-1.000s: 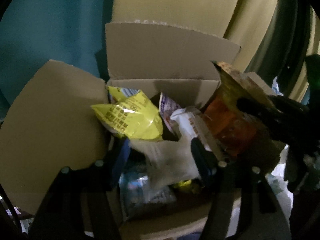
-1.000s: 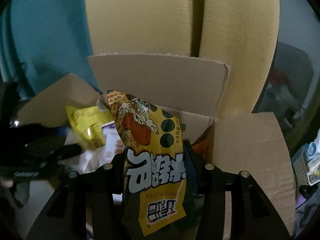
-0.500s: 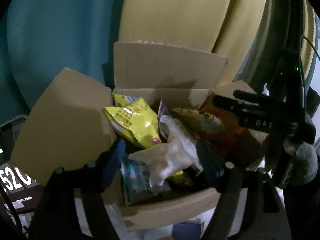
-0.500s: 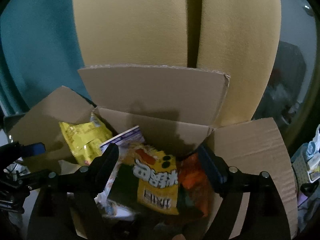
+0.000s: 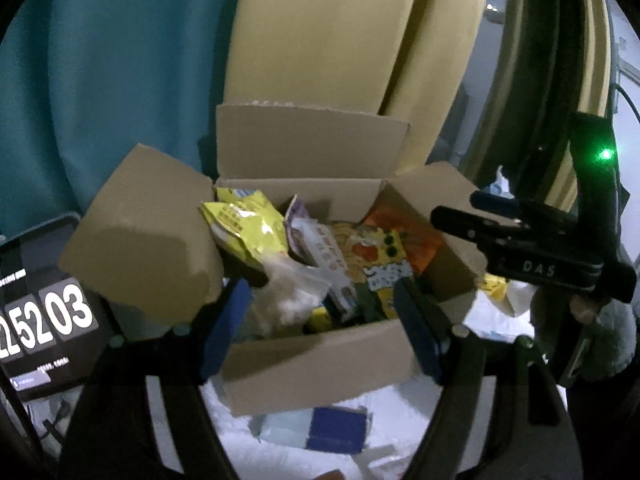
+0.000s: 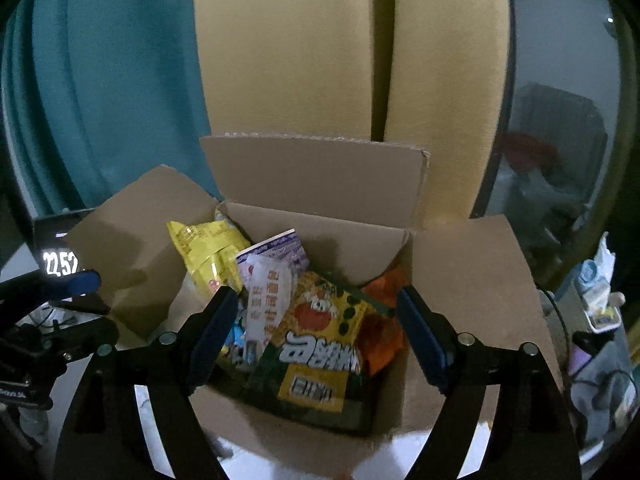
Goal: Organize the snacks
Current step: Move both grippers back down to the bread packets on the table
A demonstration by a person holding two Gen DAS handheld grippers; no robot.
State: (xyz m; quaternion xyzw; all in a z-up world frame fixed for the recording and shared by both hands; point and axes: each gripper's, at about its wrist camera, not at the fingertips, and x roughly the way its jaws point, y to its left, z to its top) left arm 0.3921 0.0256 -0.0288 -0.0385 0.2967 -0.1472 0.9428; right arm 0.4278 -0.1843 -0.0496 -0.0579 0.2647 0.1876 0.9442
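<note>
An open cardboard box (image 5: 320, 356) (image 6: 312, 436) holds several snack bags. A yellow-and-green bag with a cartoon figure (image 6: 320, 344) (image 5: 384, 268) lies on top at the front right of the box. A yellow bag (image 6: 208, 252) (image 5: 244, 228) leans at the back left, an orange bag (image 6: 380, 316) sits at the right, and a white packet (image 6: 266, 296) lies in the middle. My left gripper (image 5: 324, 320) is open and empty above the box's near wall. My right gripper (image 6: 316, 332) is open and empty over the box.
Yellow cushions (image 6: 352, 48) and teal fabric (image 6: 100, 80) stand behind the box. A black screen with white digits (image 5: 36, 316) stands at the left. A blue and white packet (image 5: 320, 428) lies on the white surface in front of the box. Clutter (image 6: 596, 300) sits at the right.
My right gripper opened and let the yellow-and-green bag drop into the box. Both grippers pulled back and up from the box.
</note>
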